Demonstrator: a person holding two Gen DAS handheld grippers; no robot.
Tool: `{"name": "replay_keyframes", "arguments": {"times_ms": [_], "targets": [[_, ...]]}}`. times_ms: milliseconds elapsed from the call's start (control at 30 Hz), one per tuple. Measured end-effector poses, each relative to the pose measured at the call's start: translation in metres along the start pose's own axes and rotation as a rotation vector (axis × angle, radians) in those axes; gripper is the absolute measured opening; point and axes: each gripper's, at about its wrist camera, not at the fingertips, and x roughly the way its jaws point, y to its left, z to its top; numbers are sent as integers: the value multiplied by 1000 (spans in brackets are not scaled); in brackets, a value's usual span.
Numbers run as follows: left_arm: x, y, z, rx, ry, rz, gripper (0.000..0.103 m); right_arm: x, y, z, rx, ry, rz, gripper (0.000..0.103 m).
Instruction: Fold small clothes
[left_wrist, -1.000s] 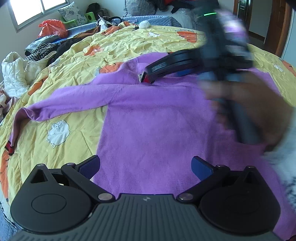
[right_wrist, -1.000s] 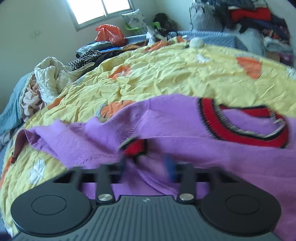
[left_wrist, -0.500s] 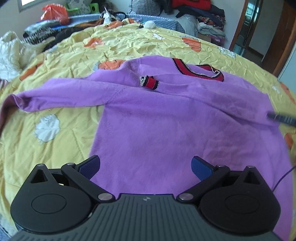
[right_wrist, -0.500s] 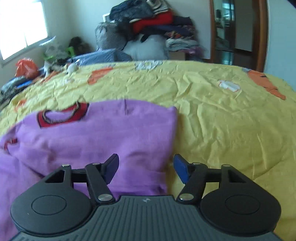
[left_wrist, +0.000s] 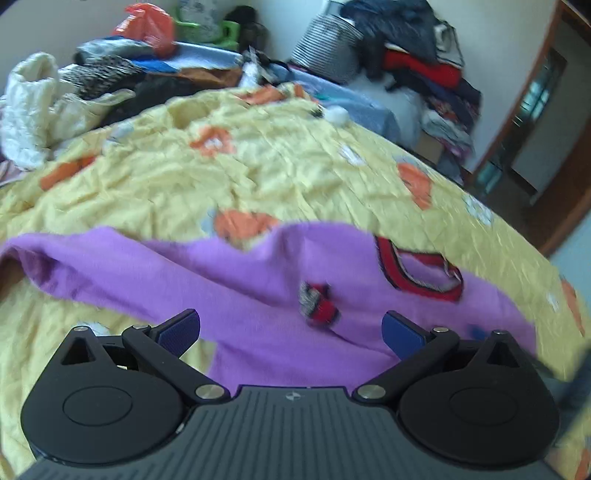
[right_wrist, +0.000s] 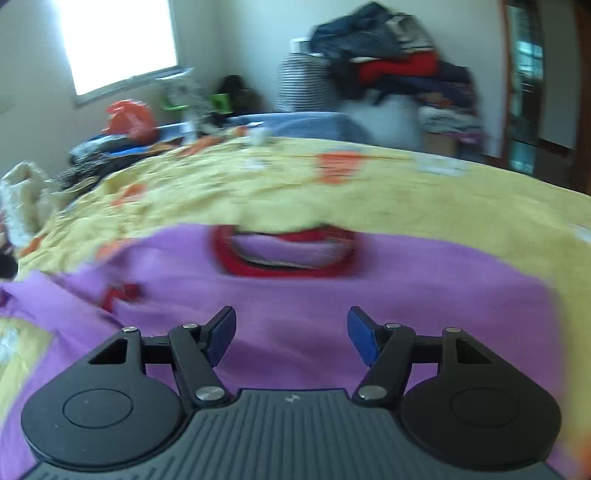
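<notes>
The purple sweater (left_wrist: 258, 295) lay flat on the yellow quilt (left_wrist: 277, 177), its red collar (right_wrist: 284, 251) toward the clothes pile (right_wrist: 388, 62) (blurred). Above the sweater, the left gripper (left_wrist: 291, 330) stood wide apart and empty; the right gripper (right_wrist: 291, 334), having just narrowed, was parted, gripping nothing.

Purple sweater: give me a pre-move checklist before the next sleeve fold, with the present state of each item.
1. Left gripper free: ok, jaws wide apart, nothing pinched.
2. Right gripper free: ok, jaws apart, only the purple sweater beneath them.
3. One sleeve already folded across the body: ok, its red striped cuff lies on the sweater's chest.
4. Other sleeve reachable: ok, it stretches out over the yellow bedspread.
5. Red collar lying flat: cannot tell, the view is blurred.
6. Hem straight: cannot tell, it is hidden behind the grippers.
</notes>
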Motion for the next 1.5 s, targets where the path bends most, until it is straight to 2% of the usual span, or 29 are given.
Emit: {"name": "replay_keyframes", "arguments": {"times_ms": [67,167,200,267,300,367,400,433,467,500,533,567,600,633,700,733,767,800,833,900,967,1033,1067,1133,1200,1267,1333,1433,1500], "targets": [[-9,11,-3,-14,-16,21,103,37,40,3,-4,34,31,66],[-18,34,-18,-23,0,55,103,70,86,-6,-69,66,-34,73],[-20,43,-24,-27,8,62,103,69,101,-12,-137,63,-37,77],[-21,62,-36,-49,18,63,103,63,121,-21,-269,29,-42,75],[-20,71,-42,-71,25,66,103,60,121,-18,-257,22,-43,75],[-17,84,-51,-112,38,49,103,57,109,-6,-103,-2,48,76],[-15,90,-56,-134,50,34,103,56,104,-4,-44,-15,104,82],[-13,94,-60,-154,65,16,103,61,105,-4,-37,12,132,85],[-11,97,-62,-168,78,-4,103,73,114,-6,-87,82,138,88],[-11,98,-66,-177,86,-18,103,79,128,-12,-183,116,104,88],[-11,98,-69,-178,91,-26,103,73,139,-18,-273,82,77,88],[-11,98,-70,-170,92,-30,103,67,142,-22,-301,76,110,87],[-11,95,-72,-156,89,-24,103,63,139,-21,-276,78,155,87],[-10,92,-73,-135,83,-9,103,57,133,-19,-226,48,160,87],[-6,84,-72,-84,58,48,103,49,118,-16,-136,-39,42,88],[-5,81,-72,-62,34,78,103,51,112,-14,-125,-49,-49,90],[-5,80,-72,-39,-8,97,103,61,107,-14,-138,6,-89,92],[-6,80,-72,1,-60,91,103,71,104,-14,-155,88,-54,91],[-7,84,-72,32,-86,70,103,62,98,-13,-138,60,-21,91],[-3,104,-68,24,-74,50,103,34,84,-11,-75,-14,26,92],[-2,145,-64,-101,-94,4,103,6,72,-18,6,-63,40,94],[-1,200,-61,-303,-133,-58,103,-15,61,-32,49,-94,95,96],[-1,229,-61,-402,-163,-113,103,-26,59,-40,52,-107,120,96],[-1,276,-63,-580,-218,-193,103,-38,57,-55,70,-126,115,96],[0,308,-66,-720,-282,-271,103,-46,58,-67,90,-115,142,96],[6,331,-72,-878,-294,-311,103,-51,59,-78,117,-109,161,96],[10,346,-87,-1048,-353,-363,103,-54,60,-83,145,-100,177,96],[6,353,-111,-1208,-476,-295,103,-65,62,-91,142,-99,197,96],[2,356,-115,-1246,-573,-277,103,-69,66,-92,123,-108,211,96]]}}
